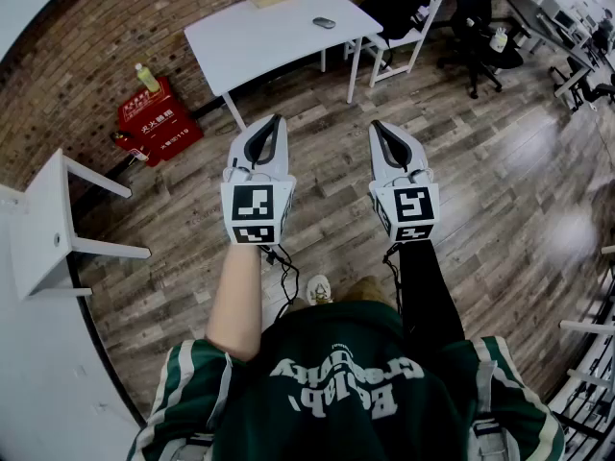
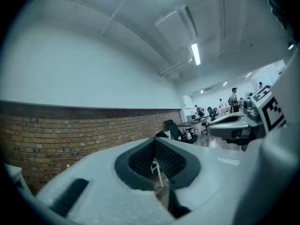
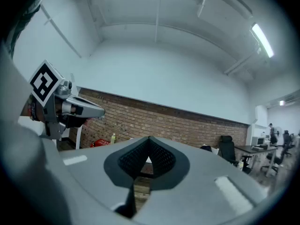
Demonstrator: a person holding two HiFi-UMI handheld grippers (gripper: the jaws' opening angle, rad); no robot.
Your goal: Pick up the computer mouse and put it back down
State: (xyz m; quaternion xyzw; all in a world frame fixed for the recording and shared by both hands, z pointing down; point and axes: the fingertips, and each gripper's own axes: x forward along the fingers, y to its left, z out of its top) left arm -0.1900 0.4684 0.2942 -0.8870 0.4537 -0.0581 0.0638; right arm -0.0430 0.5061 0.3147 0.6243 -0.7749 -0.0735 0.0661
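Mouse (image 1: 324, 22) lies well beyond left tongs (image 1: 276, 120) and right tongs (image 1: 378, 126).

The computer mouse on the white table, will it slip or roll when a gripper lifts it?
The mouse looks small and low, so it is probably light and unlikely to roll. Its oval shell may slip in a grip. No cable shows from here, so likely nothing drags.

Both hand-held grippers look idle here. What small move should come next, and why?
Probably step toward the white table, bringing the right hand-held gripper nearer the computer mouse. The mouse lies on the tabletop across the wood floor, well beyond reach; this gripper and the left hand-held gripper are level, shut and empty.
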